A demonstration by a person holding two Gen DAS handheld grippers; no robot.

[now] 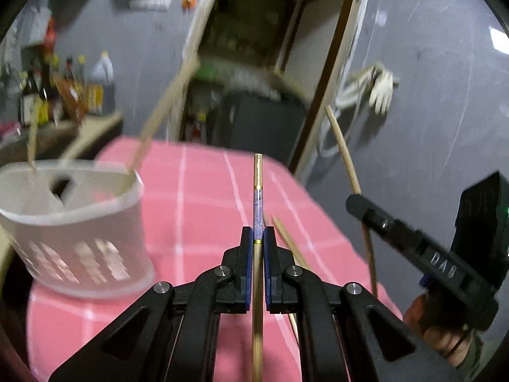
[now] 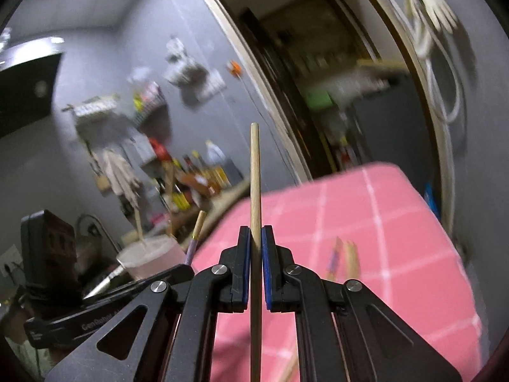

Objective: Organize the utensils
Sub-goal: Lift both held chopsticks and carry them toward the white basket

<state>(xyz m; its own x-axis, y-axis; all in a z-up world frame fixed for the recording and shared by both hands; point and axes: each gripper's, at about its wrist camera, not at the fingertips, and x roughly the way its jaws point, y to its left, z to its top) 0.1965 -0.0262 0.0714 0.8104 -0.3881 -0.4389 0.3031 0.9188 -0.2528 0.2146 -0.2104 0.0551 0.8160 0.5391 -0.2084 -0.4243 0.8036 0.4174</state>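
Item 1: left tongs (image 1: 257,238), pressed onto a gold-and-purple chopstick (image 1: 258,191). Its long axis runs straight along the tongs, tip pointing forward and held clear above the worktop (image 1: 197,197).

Item 2: right tongs (image 2: 256,238), pinching a plain wooden chopstick (image 2: 254,172) the same way, lengthwise between the pads, tip forward and raised.

Item 3: white utensil holder (image 1: 76,222), standing on the pink checked cloth, with wooden sticks already leaning out of it. From the left tongs it lies forward and to the left, near; from the right tongs it sits further off, beyond the left tongs. The left hand looks nearer, and each stick would need tipping end-down over the rim.

Item 4: loose chopsticks (image 2: 345,258) lying on the cloth, not yet gathered.
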